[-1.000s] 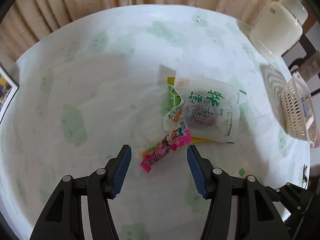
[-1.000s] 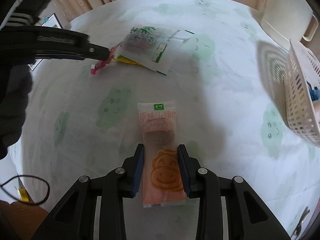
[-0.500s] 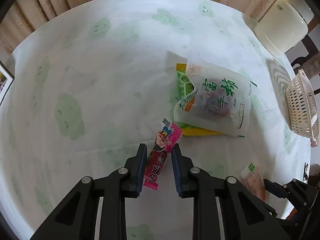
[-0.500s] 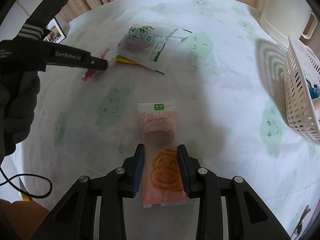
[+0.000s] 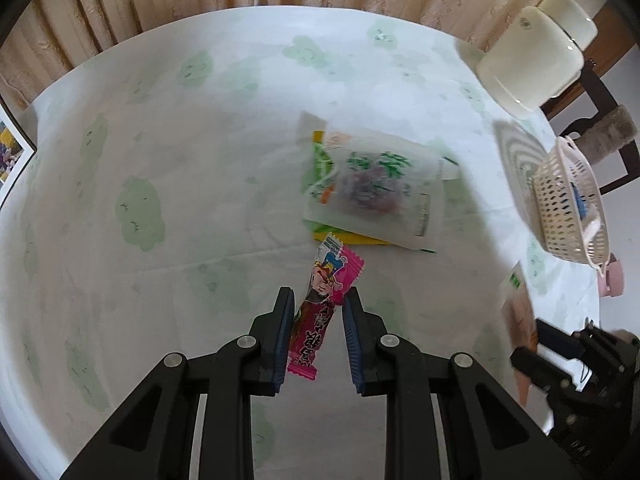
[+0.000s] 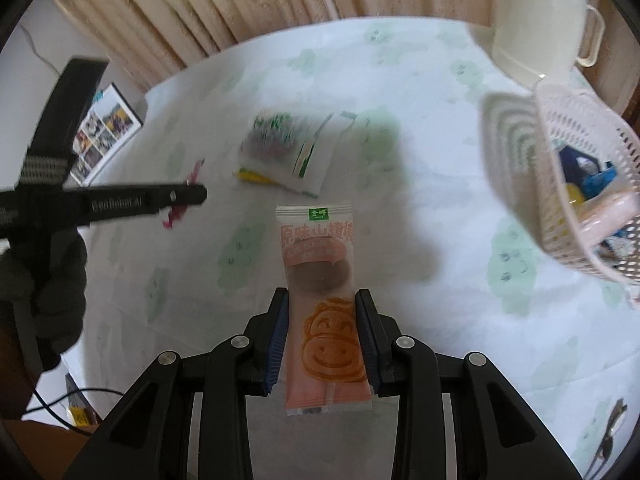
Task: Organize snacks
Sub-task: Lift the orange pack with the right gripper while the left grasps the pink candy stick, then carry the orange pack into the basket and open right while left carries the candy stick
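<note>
So both grippers are loaded up here. The left gripper (image 5: 316, 336) is clamped around a pink candy stick (image 5: 320, 312), gripping it across its lower half so the cartoon end sticks out forward past the fingertips. It looks lifted off the tablecloth (image 5: 180, 160), though that's a guess from the angle.

The right gripper (image 6: 322, 336) is squeezed onto an orange snack packet (image 6: 322, 296), held lengthwise along the fingers with the smiley face between the pads. Holding it by the long sides keeps it flat and steady, which should make dropping it into something easier.

That something is probably the white basket (image 6: 560, 168) off to the right, tilted in this view and already holding a few wrapped bits. The right gripper is fairly near it; the left is well apart from it.

Left behind mid-table: a clear bag of dark snacks (image 5: 376, 188) lying on top of a green and yellow packet (image 5: 320, 160). Those look like the next pickups once both hands are free.
</note>
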{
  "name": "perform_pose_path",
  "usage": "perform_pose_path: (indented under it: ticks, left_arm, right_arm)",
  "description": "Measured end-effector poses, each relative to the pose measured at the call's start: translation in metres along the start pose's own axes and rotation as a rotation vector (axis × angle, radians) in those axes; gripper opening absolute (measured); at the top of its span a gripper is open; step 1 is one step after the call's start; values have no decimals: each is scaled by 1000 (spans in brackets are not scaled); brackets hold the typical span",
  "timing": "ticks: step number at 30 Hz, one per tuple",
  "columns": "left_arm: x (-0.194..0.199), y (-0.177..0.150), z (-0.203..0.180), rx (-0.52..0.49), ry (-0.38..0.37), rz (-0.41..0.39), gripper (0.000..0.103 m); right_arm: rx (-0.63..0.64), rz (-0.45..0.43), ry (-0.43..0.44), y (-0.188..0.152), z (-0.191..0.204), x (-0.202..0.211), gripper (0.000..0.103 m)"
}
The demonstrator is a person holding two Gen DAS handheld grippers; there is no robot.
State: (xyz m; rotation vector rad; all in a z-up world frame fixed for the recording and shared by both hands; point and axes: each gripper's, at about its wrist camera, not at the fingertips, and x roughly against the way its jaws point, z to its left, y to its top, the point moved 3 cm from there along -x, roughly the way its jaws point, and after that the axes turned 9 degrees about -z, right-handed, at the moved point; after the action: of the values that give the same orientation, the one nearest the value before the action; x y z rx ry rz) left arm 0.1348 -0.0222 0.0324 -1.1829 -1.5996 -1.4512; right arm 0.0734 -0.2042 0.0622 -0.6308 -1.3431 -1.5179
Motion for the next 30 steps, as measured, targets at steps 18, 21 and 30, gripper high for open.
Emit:
perform_pose_path:
  ticks: [18,21,30]
  left_arm:
    - [31,4,-65,-33,-25,-61,22]
    - [34,4,-76,-43,-27,-65,22]
    - [41,5,-103,-78,-30,-74,22]
  right_arm:
    - [-169,-245,-174,49,-108,103,34]
    - [-210,-266,-192,52,-129,112,34]
    - [-261,-313,-259,60,-174,120,38]
